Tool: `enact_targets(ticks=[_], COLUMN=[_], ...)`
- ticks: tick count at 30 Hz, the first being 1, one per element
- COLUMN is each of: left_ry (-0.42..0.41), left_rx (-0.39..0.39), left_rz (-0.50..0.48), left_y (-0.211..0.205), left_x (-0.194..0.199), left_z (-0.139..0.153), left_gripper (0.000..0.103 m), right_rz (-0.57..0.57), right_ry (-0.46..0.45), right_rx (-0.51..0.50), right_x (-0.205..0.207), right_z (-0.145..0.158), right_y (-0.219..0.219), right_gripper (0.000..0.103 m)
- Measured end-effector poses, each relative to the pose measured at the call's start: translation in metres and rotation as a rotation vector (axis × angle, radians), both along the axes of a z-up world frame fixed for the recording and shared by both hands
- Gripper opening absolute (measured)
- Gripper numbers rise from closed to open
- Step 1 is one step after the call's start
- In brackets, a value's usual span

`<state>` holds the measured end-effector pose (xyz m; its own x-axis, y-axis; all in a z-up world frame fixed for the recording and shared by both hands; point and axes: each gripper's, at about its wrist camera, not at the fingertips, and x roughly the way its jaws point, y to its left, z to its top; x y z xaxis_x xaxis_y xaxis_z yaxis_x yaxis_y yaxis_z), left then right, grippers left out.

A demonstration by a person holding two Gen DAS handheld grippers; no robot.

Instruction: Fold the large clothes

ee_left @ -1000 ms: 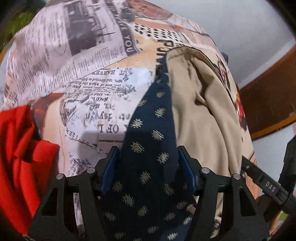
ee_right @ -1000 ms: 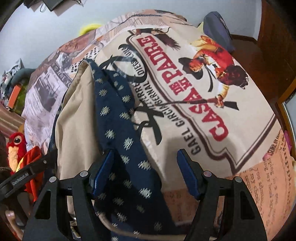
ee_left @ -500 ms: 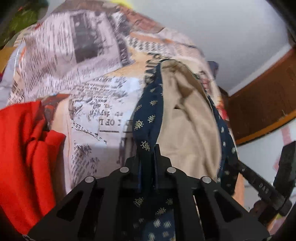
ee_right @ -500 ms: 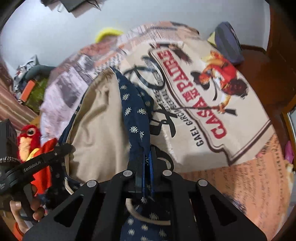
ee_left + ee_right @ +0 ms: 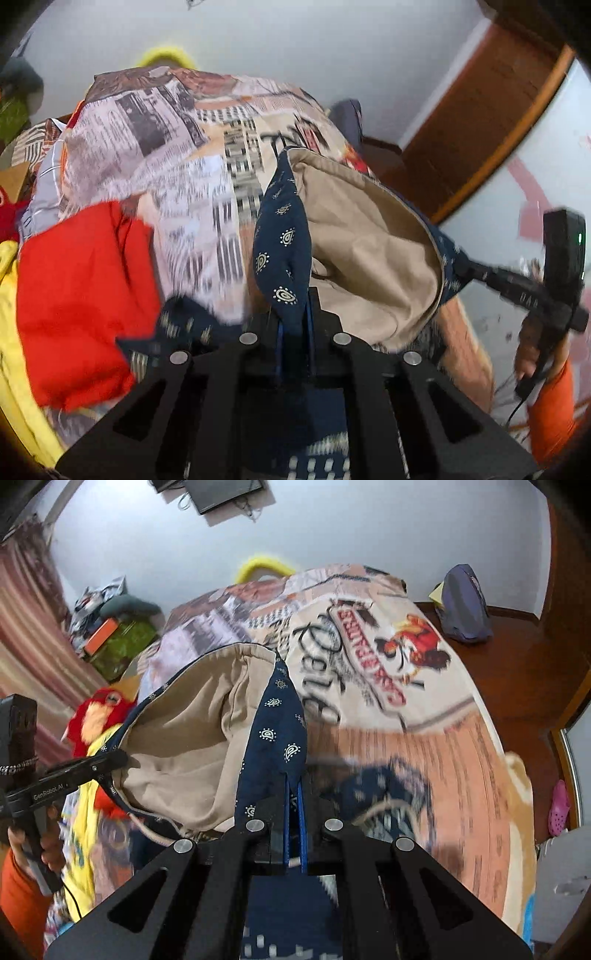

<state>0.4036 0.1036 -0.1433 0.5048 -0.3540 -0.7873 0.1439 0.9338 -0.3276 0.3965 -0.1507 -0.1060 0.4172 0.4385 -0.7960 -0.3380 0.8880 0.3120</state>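
Observation:
A large navy garment [image 5: 282,243] with small cream motifs and a tan lining [image 5: 369,258] hangs lifted above the bed. My left gripper [image 5: 294,321] is shut on one edge of it. My right gripper [image 5: 293,790] is shut on the opposite edge [image 5: 280,723]. The tan lining [image 5: 192,746] sags open between the two grippers. Each gripper shows in the other's view: the right one [image 5: 476,273] at the right of the left wrist view, the left one [image 5: 114,757] at the left of the right wrist view. The garment's lower part is hidden below the grippers.
A bed with a newspaper-print cover [image 5: 177,147] and a poster-print blanket [image 5: 388,672] lies below. Red cloth [image 5: 81,295] and yellow cloth [image 5: 14,369] lie at the bed's left. A red plush toy [image 5: 98,716], a purple bag [image 5: 465,605] on wooden floor, and a wooden door frame [image 5: 480,129] surround it.
Both grippers went from open around the garment's edges to shut on them, then lifted the garment up off the bed, so the lining hangs open between them.

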Motion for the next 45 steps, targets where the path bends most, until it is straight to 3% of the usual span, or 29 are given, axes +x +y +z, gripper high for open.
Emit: enact_targets(ticks=[5,10,12,15,18,21,23,25,27,36,45], left_ry=[0.003,0.042,0.064,0.077,0.080,0.044,0.004,-0.035,-0.062,-0.059,-0.053], left_rx=[0.153,0.233,0.263,0.273,0.254,0.249,0.266,0.265,0.250,0.201,0.194], left_rz=[-0.061,-0.077,-0.065,-0.047,-0.042,-0.039,-0.037,-0.032,-0.025,-0.034,-0.043], left_y=[-0.015,-0.027,-0.028,-0.025,-0.022,-0.022,-0.024,-0.026,-0.027,-0.036,-0.047], left_x=[-0.056,-0.082,-0.087,-0.093,-0.097,-0.099,-0.097,-0.094,-0.088,-0.020,0.026], left_z=[-0.031,-0.069,-0.082,-0.091,-0.085,-0.069,-0.056,-0.045,-0.035,-0.037,-0.062], left_gripper=[0.009,0.011,0.016,0.029,0.032,0.032,0.036,0.047,0.049,0.049,0.049], right_rz=[0.014,-0.025,-0.046,-0.058,-0.046,-0.029,-0.029,-0.030,-0.028,-0.020,-0.002], right_ry=[0.046,0.087,0.103,0.094,0.098,0.074,0.020,-0.038,-0.089,-0.095,0.009], right_rx=[-0.031,-0.083,-0.100,-0.139,-0.165,-0.164,-0.156,-0.145,-0.134,-0.127,-0.096], right_x=[-0.040,-0.059,-0.062,-0.068,-0.071,-0.072,-0.075,-0.073,-0.067,-0.018,0.020], right_z=[-0.024,-0.058,-0.071,-0.080,-0.077,-0.061,-0.047,-0.033,-0.022,-0.035,-0.076], right_y=[-0.009,-0.015,-0.018,-0.020,-0.021,-0.021,-0.021,-0.018,-0.013,0.012,0.021], right_gripper=[0.003,0.004,0.005,0.007,0.008,0.017,0.028,0.048,0.053,0.053,0.053])
